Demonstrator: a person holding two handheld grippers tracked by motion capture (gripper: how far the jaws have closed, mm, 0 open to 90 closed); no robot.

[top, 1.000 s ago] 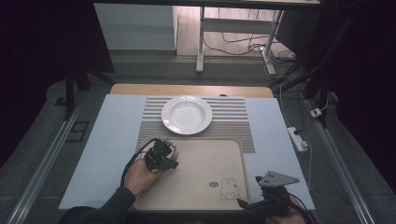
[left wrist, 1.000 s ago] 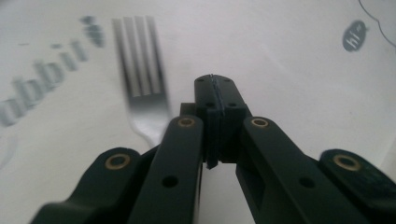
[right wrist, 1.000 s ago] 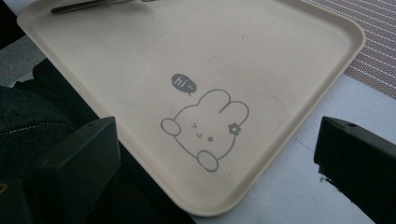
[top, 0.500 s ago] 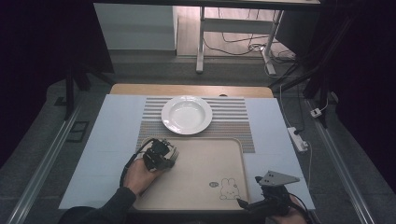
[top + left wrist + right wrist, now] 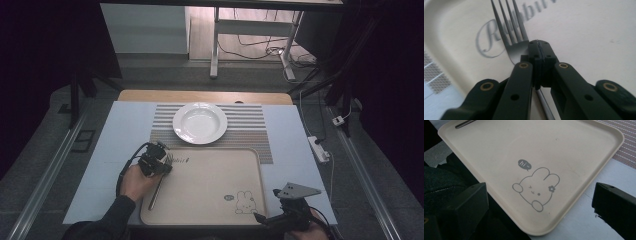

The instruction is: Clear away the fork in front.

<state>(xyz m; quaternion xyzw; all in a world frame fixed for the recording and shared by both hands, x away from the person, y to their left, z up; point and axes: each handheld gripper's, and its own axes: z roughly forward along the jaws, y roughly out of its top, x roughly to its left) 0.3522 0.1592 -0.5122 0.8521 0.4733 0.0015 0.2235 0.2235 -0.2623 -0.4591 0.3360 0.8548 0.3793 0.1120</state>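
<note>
left claw point(image 5: 539, 46) clamps tight on a fork point(image 5: 510, 37) over the tray point(image 5: 210, 200). right claw point(image 5: 539, 202) gapes wide by the tray's near corner, holding nothing.

"hi~" in a speech bubble beside the rabbit drawing on the tray point(image 5: 599, 135); a partly hidden cursive word there too.

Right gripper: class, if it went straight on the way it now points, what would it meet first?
Probably the beige tray: the right gripper has open jaws aimed over its near corner, by the rabbit drawing. Depth is unclear.
</note>
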